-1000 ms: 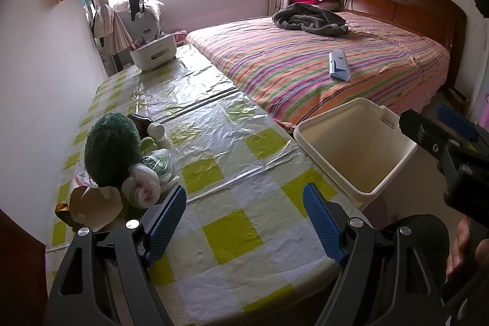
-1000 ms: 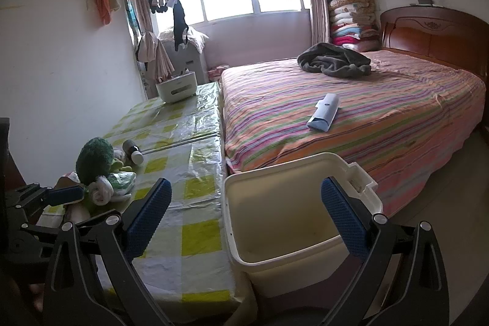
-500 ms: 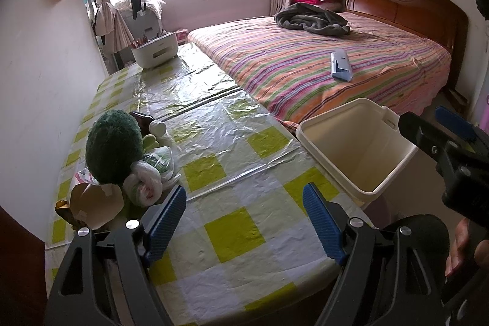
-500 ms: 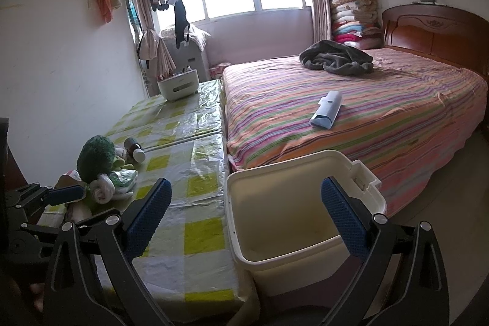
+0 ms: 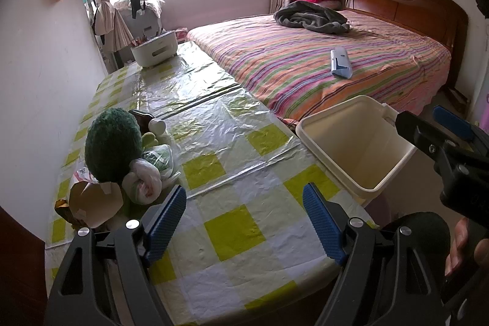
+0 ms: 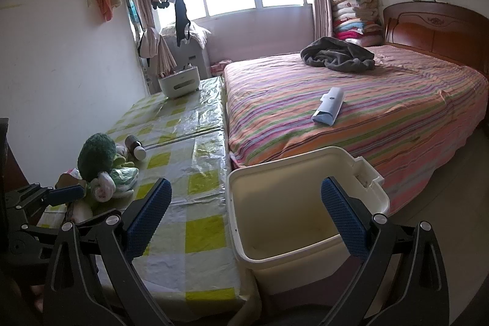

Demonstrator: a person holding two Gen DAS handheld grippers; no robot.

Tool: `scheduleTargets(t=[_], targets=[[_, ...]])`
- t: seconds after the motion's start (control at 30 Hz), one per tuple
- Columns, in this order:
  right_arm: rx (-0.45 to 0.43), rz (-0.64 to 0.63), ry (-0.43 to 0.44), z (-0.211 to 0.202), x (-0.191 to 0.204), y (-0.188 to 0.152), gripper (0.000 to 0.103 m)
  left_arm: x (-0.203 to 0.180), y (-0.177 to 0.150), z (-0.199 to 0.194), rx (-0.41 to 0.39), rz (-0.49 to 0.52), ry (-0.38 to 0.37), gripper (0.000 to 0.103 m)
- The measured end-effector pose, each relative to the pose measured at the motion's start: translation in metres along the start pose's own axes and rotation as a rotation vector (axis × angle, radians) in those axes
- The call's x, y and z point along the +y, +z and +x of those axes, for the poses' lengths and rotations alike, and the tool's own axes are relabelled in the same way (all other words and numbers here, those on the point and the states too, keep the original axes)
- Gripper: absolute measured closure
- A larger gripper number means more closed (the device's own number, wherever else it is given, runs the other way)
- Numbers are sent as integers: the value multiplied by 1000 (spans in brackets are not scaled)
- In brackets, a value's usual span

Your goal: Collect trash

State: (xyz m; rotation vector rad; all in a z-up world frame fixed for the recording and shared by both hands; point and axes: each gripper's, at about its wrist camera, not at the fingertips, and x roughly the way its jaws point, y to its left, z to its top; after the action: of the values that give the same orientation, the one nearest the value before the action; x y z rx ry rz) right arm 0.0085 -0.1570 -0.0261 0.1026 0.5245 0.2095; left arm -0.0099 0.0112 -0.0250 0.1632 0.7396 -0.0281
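A pile of trash lies at the table's left edge: a green fuzzy ball [image 5: 112, 144], a knotted white plastic bag [image 5: 143, 181], a crumpled brown paper piece [image 5: 93, 203] and a dark bottle with a white cap [image 5: 151, 119]. The pile also shows in the right wrist view [image 6: 101, 170]. An empty cream bin [image 5: 354, 139] stands off the table's right edge, also seen in the right wrist view [image 6: 293, 203]. My left gripper [image 5: 244, 222] is open and empty over the table's near end, right of the pile. My right gripper [image 6: 244, 213] is open and empty above the bin's near rim.
The table [image 5: 220, 142] has a yellow-checked plastic cover. A white basket [image 5: 154, 51] stands at its far end. A striped bed [image 5: 336, 60] with a blue-white object [image 5: 340, 63] and a dark blanket [image 5: 311, 17] lies beyond the bin. A wall runs along the left.
Both views have shifted only slightly; the scene sits a little lower and nearer. Both grippers stay open and empty.
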Motion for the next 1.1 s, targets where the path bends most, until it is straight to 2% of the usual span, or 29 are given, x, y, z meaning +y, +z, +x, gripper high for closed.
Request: scheduleTargets(t=[0.57, 0.8, 1.1], targets=[[-21, -13, 10, 3, 4, -1, 6, 0, -1, 0, 0, -2, 0, 26], [36, -33, 5, 5, 6, 1, 6, 5, 0, -4, -10, -15, 9, 26], [42, -59, 24, 7, 16, 6, 6, 17, 2, -16, -41, -35, 40, 26]])
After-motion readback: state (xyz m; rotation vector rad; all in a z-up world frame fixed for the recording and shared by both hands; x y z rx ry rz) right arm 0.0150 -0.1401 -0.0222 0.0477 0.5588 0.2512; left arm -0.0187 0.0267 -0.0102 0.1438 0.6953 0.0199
